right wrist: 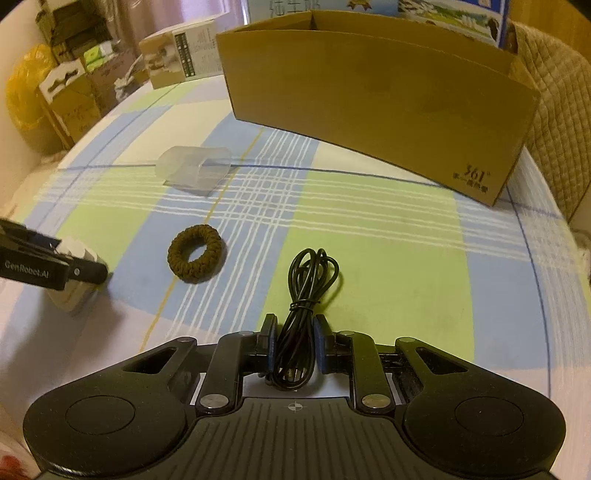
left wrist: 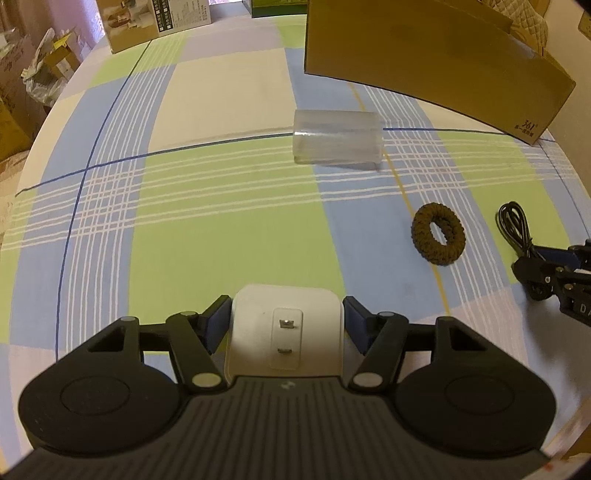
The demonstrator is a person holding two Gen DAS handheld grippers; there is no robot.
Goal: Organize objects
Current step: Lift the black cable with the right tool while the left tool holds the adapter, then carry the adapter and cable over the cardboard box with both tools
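My left gripper [left wrist: 286, 314] is shut on a white charger plug [left wrist: 286, 328], held low over the checked cloth; both show at the left of the right wrist view, the gripper [right wrist: 79, 271] and the plug [right wrist: 75, 291]. My right gripper [right wrist: 294, 326] is shut on a bundled black cable [right wrist: 310, 280]; the cable [left wrist: 515, 225] and gripper [left wrist: 535, 273] show at the right edge of the left wrist view. A brown hair tie [left wrist: 438, 233] [right wrist: 195, 253] lies between them. A clear plastic case [left wrist: 336, 136] [right wrist: 195, 168] lies farther off. An open cardboard box [left wrist: 424, 62] [right wrist: 373, 99] stands behind.
The table wears a blue, green and white checked cloth [right wrist: 369, 240]. A white printed carton [left wrist: 159, 22] [right wrist: 181, 53] stands at the far edge. Cardboard boxes and bags [right wrist: 55, 88] are stacked beyond the table's left side. A quilted cushion [right wrist: 554, 110] is at the right.
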